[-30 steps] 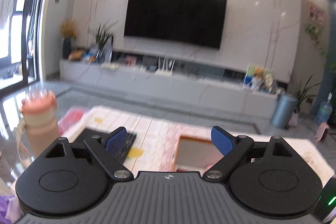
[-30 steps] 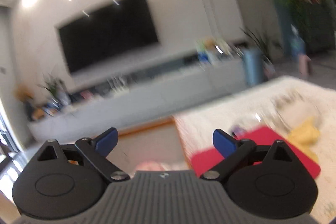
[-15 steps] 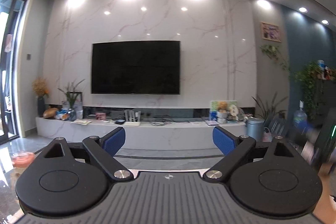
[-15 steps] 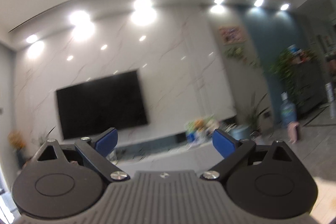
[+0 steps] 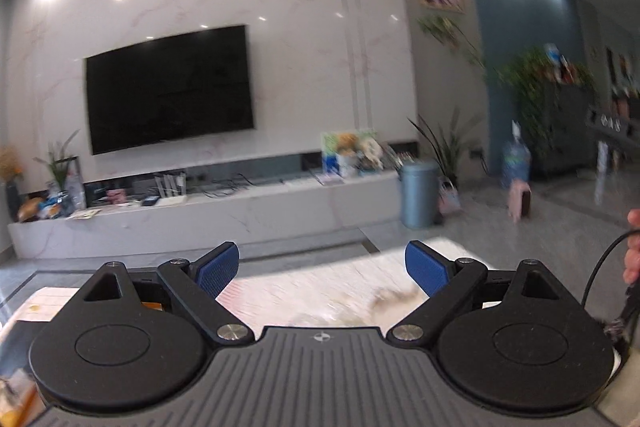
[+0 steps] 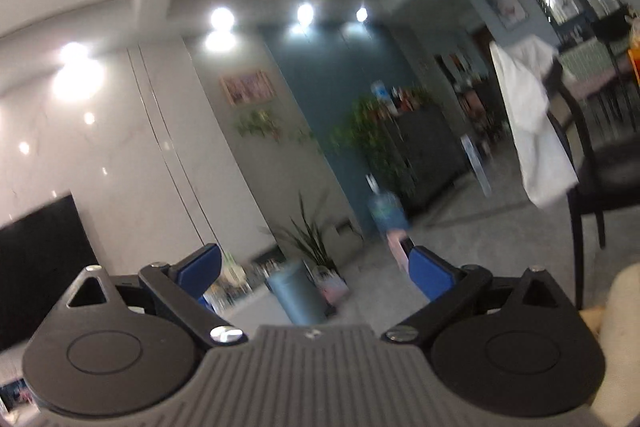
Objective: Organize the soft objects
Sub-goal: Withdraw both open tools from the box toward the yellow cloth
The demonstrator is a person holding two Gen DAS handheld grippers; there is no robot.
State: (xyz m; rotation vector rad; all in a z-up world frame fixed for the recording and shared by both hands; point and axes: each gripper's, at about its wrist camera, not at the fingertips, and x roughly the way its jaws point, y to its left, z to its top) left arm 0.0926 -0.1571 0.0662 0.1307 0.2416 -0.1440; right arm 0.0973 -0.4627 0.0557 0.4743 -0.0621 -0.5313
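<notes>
1. Fingers of the left hand-held gripper [image 5: 322, 269] spread wide, empty, aimed across a pale table [image 5: 320, 291] toward a television [image 5: 168, 89].
2. Right hand-held gripper [image 6: 316, 273] likewise agape, empty, facing a blue bin [image 6: 298, 293].
3. Soft objects: blurred, indistinguishable.

A home living room: wall-mounted television [image 5: 170, 89] over a long marble console [image 5: 208, 215], houseplants [image 6: 312, 239], dining chair [image 6: 600, 179].
</notes>
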